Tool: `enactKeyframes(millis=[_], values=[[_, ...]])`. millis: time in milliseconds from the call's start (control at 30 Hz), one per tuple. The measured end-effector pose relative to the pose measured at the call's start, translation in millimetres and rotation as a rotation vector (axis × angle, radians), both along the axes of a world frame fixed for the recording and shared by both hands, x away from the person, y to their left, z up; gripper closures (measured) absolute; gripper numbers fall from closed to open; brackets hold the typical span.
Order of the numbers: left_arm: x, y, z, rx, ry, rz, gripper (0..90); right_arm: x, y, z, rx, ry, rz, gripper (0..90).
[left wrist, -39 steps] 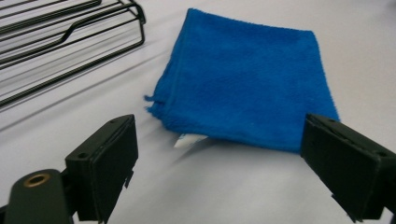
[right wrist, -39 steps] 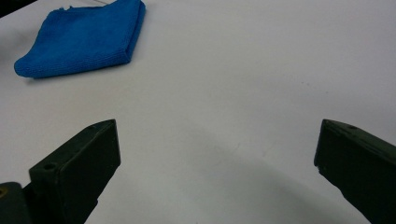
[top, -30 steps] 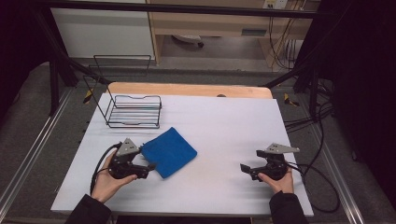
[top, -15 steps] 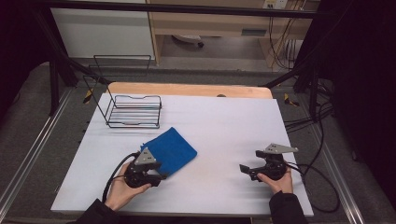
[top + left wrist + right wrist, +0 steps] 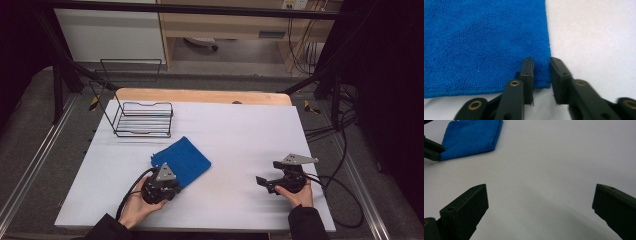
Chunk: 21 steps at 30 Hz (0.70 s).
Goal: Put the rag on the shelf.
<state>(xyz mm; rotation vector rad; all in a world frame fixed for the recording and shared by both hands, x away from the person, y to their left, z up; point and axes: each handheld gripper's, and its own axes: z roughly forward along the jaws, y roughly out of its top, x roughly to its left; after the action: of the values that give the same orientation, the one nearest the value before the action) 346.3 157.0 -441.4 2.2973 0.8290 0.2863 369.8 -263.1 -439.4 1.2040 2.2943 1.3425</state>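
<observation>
the blue microfibre cloth (image 5: 181, 161) lies folded flat on the white tabletop (image 5: 240, 135), left of centre and turned like a diamond, its far corner pointing toward the black wire rack (image 5: 142, 119) that stands near the tabletop's far left corner. cloth and rack are near each other but apart.

the left gripper (image 5: 541, 75) sits at the cloth's near corner – in the high view the hand (image 5: 137, 207) holding it comes in from the bottom edge, and the grey three-cornered plate covers the spot where the jaws meet the fabric. in the left gripper view the two black jaws straddle the cloth's right-hand edge at that corner: one jaw rests over the blue pile, the other stands on the bare white surface just beside the edge. the jaws have just been closing and now stand narrow, with the hem between them, but a sliver of cloth and tabletop shows between the pads – they do not yet pinch it.

the right gripper (image 5: 540, 205) rests well apart from the cloth, near the tabletop's right front, held low in the other hand (image 5: 299, 192). its jaws stand wide open with bare tabletop between them; in the right gripper view the cloth lies far off at upper left.
</observation>
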Motion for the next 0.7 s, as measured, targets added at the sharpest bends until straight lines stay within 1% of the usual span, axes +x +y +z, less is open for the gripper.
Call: enactKeyframes(millis=[100, 167, 267, 367, 400, 433, 533, 700], values=[[5.0, 2.7, 0.4, -0.021, 0.026, 0.005, 83.5, 0.3, 0.1, -0.2, -0.002, -0.001, 0.002, 1.0], [7.3, 3.3, 1.3, -0.02, 0.038, -0.003, 86.0, 0.4, 0.1, -0.3, -0.001, -0.002, 0.003, 1.0], [9.5, 2.8, 3.6, -0.025, 0.042, -0.015, 87.2, 0.2, -0.2, 0.1, -0.001, 0.0, 0.002, 1.0], [8.9, 1.6, 7.6, -0.054, 0.039, -0.017, 87.7, 0.4, -0.3, 0.1, 0.001, -0.002, 0.002, 1.1], [8.9, 1.6, 7.6, -0.054, 0.039, -0.017, 87.8, 0.4, -0.3, 0.1, 0.001, -0.001, 0.002, 1.1], [6.3, -0.3, 12.7, -0.079, 0.035, -0.025, 87.8, 0.5, -0.4, 0.1, 0.0, -0.003, 0.003, 1.1], [1.4, -7.4, 18.8, -0.112, 0.028, -0.039, 87.8, 0.5, -0.3, 0.0, 0.001, -0.002, 0.003, 1.1], [-3.9, -27.5, 20.1, -0.132, 0.047, -0.058, 87.8, 0.0, -0.1, 0.1, 0.002, 0.003, 0.002, 1.2]])
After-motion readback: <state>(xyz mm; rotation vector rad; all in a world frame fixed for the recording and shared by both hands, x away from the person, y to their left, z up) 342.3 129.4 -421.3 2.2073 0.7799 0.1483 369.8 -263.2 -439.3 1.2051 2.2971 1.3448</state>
